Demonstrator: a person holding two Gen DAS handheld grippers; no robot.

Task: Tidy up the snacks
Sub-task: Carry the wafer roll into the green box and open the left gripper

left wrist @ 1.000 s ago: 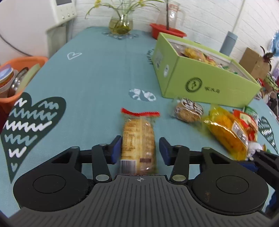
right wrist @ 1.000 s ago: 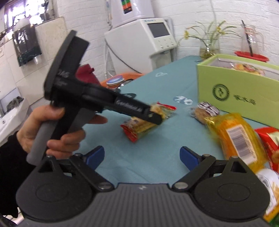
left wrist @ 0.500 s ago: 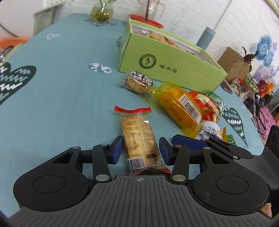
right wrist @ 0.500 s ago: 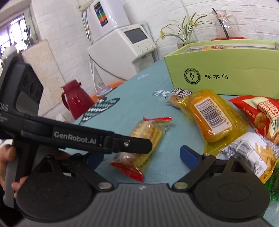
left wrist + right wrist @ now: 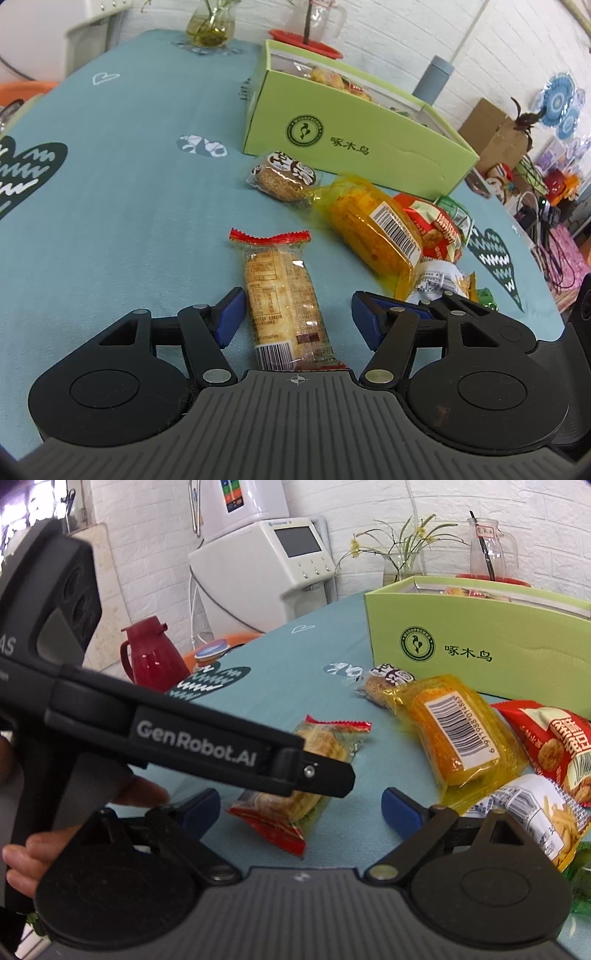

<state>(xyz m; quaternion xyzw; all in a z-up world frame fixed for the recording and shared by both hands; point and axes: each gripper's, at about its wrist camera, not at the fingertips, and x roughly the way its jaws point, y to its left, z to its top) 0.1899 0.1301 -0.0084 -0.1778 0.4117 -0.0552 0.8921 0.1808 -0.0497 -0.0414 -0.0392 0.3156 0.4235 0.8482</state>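
A clear cracker packet with red ends (image 5: 282, 299) lies on the teal tablecloth between the fingers of my left gripper (image 5: 298, 317), which is open and straddles it. In the right wrist view the packet (image 5: 314, 760) lies partly behind the left gripper's black body (image 5: 192, 738). My right gripper (image 5: 301, 810) is open and empty just above the cloth, near the packet. The open green box (image 5: 354, 136) holds several snacks at the back.
A round sesame cake packet (image 5: 284, 175), a yellow packet (image 5: 373, 229), a red bag (image 5: 439, 229) and a fries bag (image 5: 532, 816) lie in front of the box. A vase (image 5: 208, 27), a jug and a grey flask (image 5: 432, 75) stand behind it. A red kettle (image 5: 153, 653) stands left.
My left gripper's fingers have opened wider around the cracker packet. Both grippers have shifted right and a little closer to the pile of snacks.
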